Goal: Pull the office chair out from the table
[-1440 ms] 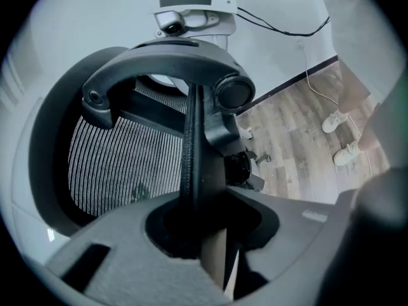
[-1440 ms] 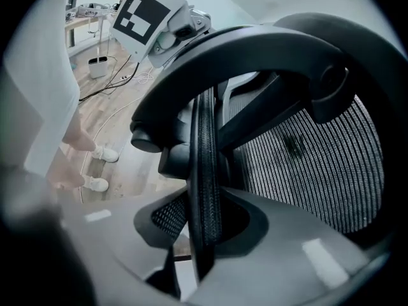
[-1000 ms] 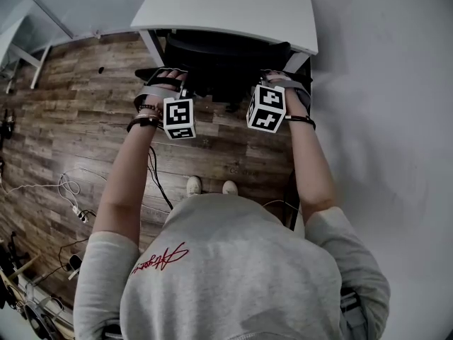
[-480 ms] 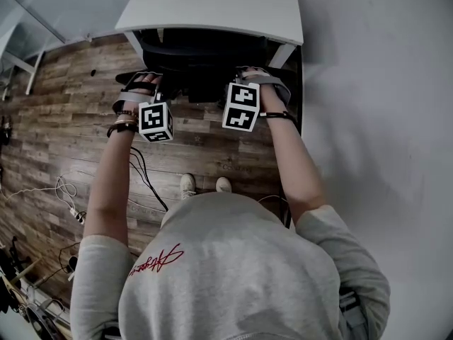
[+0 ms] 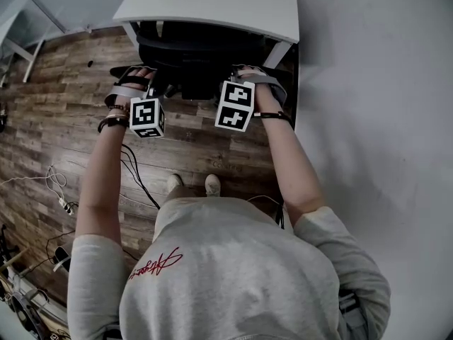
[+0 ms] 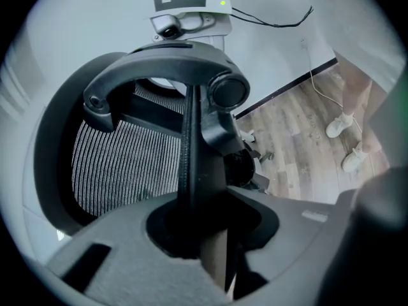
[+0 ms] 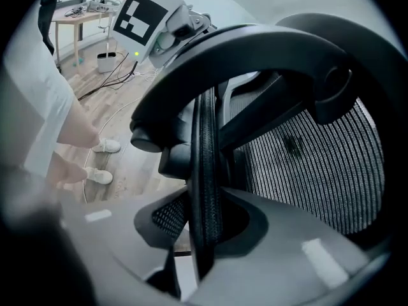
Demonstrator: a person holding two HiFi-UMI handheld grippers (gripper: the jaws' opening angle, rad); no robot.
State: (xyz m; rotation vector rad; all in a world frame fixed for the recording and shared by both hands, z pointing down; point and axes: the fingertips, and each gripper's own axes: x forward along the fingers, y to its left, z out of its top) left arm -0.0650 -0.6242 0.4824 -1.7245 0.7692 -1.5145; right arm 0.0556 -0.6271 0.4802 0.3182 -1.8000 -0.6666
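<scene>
- While the chair (image 5: 195,52) is gripped on both sides, it sits mostly under the table (image 5: 212,6). Only its dark back shows past the near edge, so the pull looks barely begun.
- On the left rim of the mesh back, the left gripper (image 5: 157,85) is clamped tight. Its own view shows the rim running straight between the jaws, both pressed against it.
- On the right rim, the right gripper (image 5: 239,73) bites the same way, with the edge pinched between its jaws.
- By my reading, nearly all of the haul toward the person is left, until seat and base stand free of the table.
- Behind the chair, the shoes (image 5: 192,184) stand well back, leaving bare floor (image 5: 212,147) for it to roll onto.
- Underfoot is wood plank. Black cables (image 5: 134,176) trail across it on the person's left, near the path, and could snag the wheels.
- Beyond that, the white table top sits against a pale wall (image 5: 368,119) on the right. More leads and gear lie along the far left edge of the room.
</scene>
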